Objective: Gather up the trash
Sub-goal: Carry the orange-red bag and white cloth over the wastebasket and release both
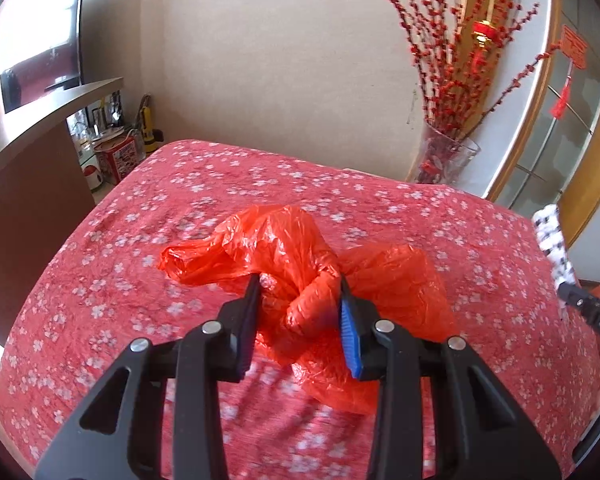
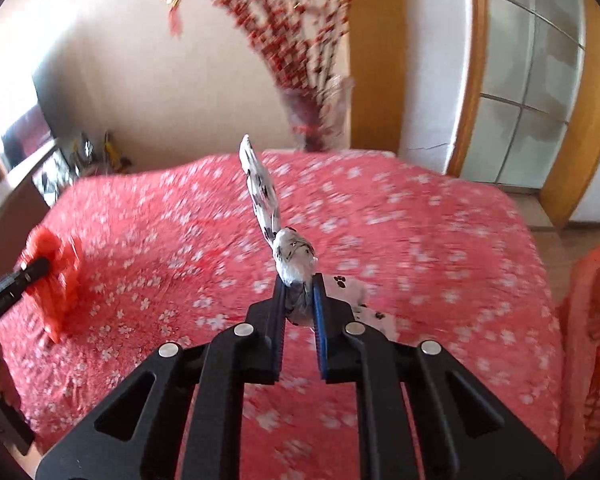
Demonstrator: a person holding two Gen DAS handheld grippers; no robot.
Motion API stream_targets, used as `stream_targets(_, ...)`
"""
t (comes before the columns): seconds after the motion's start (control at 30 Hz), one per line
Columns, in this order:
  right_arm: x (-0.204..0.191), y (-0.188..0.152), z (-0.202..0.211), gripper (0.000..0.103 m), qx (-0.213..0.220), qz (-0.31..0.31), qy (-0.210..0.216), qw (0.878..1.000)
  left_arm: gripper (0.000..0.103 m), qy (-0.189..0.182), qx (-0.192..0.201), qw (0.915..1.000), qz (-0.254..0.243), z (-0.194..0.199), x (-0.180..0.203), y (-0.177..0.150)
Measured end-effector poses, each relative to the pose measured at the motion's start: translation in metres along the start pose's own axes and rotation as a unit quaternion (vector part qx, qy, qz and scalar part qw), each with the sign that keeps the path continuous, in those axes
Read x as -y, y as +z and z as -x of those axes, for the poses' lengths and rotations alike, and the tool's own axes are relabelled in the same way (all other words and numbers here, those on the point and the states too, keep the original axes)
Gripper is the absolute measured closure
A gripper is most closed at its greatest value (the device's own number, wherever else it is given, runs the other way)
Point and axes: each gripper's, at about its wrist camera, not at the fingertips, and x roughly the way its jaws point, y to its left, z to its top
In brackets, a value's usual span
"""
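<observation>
Left gripper (image 1: 300,288): clamped on knotted orange plastic bag (image 1: 300,276) atop floral red tablecloth (image 1: 140,208). Right gripper (image 2: 298,280): pinching white paw-print wrapper (image 2: 294,256) (twisted, raised).

My black left gripper (image 1: 300,284) pinches an orange-red bag (image 1: 300,264), my right gripper (image 2: 298,280) a white, black-pawprinted wrapper (image 2: 294,256), over the red, white-blossomed cloth (image 1: 380,208).

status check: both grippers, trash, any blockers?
Left gripper shut on crumpled orange plastic bag. Right gripper shut on white paw-print wrapper. Nothing in the way.
</observation>
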Motion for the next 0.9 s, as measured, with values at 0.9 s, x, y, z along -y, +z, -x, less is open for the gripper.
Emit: stream_targets(0.9, 0.139, -0.022, 0.182, 0.090, 0.194, -0.142, -0.154, 0.958, 0.068, -0.227, 0.037, 0.9676, -0.104, 0.073, 0.219, 0.002)
